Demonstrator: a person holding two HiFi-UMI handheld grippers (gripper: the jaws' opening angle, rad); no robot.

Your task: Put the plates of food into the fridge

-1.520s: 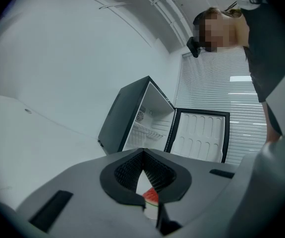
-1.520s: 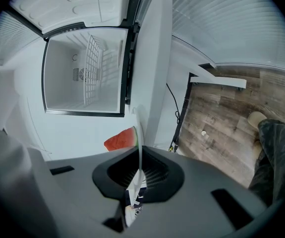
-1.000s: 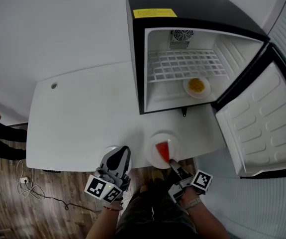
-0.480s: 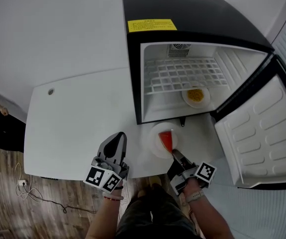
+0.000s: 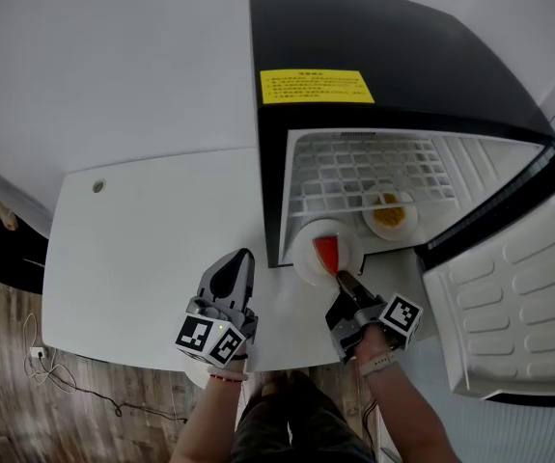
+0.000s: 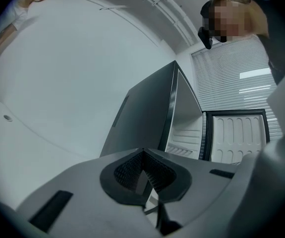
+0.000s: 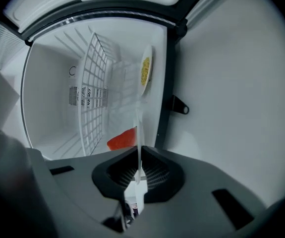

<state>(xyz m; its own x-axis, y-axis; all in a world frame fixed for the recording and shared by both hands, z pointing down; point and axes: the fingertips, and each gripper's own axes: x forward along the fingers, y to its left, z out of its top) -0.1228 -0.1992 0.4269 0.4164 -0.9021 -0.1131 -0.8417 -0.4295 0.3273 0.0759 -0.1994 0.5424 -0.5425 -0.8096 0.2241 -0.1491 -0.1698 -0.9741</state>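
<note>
the plate (image 5: pixel 305 250) with a red slice of food (image 5: pixel 327 255) on it is at the mouth of the fridge (image 5: pixel 374 37), low down, with its far edge just past the front of the fridge floor. the right gripper (image 5: pixel 341 280) holds the plate by the near rim. its two jaws are pressed tight on the thin white edge, and the right gripper view shows that edge running straight up between the pads.

a second plate (image 5: pixel 390 228) with yellow food (image 5: pixel 390 213) sits deeper inside the fridge, on the floor, to the right of the red one. the two plates are near each other, but i cannot tell if they touch. a white wire shelf (image 5: pixel 364 167) is above them.

the fridge is black outside and white inside. it has a yellow label (image 5: pixel 316 87) on top. its door (image 5: pixel 509 297) hangs wide open on the right.

the left gripper (image 5: pixel 240 260) is over the white table (image 5: pixel 132 249), just left of the fridge's front corner. its jaws are closed together with nothing in them. it points at the fridge's dark side wall.
</note>
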